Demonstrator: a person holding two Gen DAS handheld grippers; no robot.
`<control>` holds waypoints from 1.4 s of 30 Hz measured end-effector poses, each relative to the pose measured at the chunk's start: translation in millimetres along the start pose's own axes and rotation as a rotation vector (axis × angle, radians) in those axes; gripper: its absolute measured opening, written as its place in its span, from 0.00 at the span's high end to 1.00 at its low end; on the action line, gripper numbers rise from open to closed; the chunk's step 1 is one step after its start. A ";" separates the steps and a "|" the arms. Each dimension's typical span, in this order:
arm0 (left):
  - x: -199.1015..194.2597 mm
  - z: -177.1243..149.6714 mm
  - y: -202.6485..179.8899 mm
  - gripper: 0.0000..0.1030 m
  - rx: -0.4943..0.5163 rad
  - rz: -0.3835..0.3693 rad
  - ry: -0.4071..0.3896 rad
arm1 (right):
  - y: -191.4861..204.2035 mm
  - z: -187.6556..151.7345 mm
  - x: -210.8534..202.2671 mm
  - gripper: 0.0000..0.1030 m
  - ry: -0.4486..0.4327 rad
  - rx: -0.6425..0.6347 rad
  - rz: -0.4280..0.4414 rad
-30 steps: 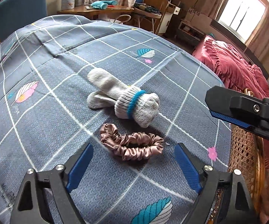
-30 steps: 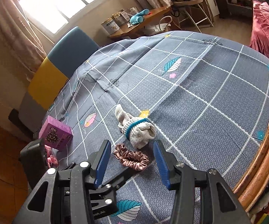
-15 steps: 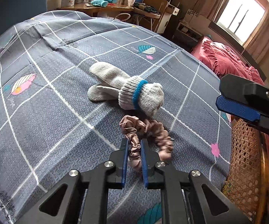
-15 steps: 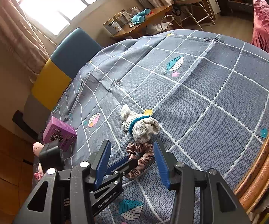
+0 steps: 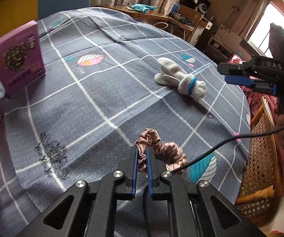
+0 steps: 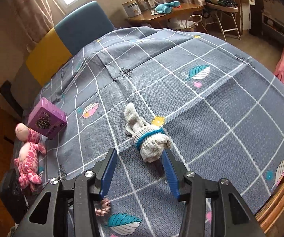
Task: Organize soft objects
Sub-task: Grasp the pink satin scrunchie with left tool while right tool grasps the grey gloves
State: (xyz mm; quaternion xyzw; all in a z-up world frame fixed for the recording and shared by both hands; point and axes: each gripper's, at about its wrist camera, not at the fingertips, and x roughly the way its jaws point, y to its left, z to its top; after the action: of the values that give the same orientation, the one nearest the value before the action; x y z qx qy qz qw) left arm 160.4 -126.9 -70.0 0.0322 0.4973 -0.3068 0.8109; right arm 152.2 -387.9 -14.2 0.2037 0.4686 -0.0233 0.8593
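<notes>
right tongs [image 6: 139, 172] gape wide just short of the rolled sock [image 6: 149, 141] on the bedspread [image 6: 211, 118].

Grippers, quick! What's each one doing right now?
Left gripper: shut on the pink scrunchie.
Right gripper: open, holding nothing; the rolled socks lie ahead.

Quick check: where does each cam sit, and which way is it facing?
Left wrist: on the left gripper, facing across the bed; its fingers clamp the pink scrunchie; right gripper shows at the right edge.
Right wrist: on the right gripper, open, facing the sock bundle.
Shared: sock bundle, purple box, scrunchie.
</notes>
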 end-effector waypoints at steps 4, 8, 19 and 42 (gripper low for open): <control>-0.9 -11.9 25.6 0.92 -0.059 0.035 0.015 | 13.7 24.4 31.5 0.51 0.091 -0.133 -0.102; 0.1 -17.1 35.2 0.87 -0.097 0.038 0.018 | 23.0 35.0 65.2 0.51 0.184 -0.228 -0.168; 7.3 -19.4 22.4 0.63 -0.079 0.063 0.017 | 43.3 16.9 94.5 0.67 0.255 -0.413 -0.324; -90.2 -56.0 59.4 0.91 -0.229 0.125 -0.204 | 132.5 -65.8 95.8 0.61 0.201 -0.594 -0.080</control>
State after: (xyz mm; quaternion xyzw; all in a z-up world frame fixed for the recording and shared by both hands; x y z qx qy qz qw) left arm 119.2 -16.8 -38.7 -0.0609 0.4414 -0.1987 0.8729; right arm 184.1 -227.6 -80.1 -0.0734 0.5453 0.1009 0.8289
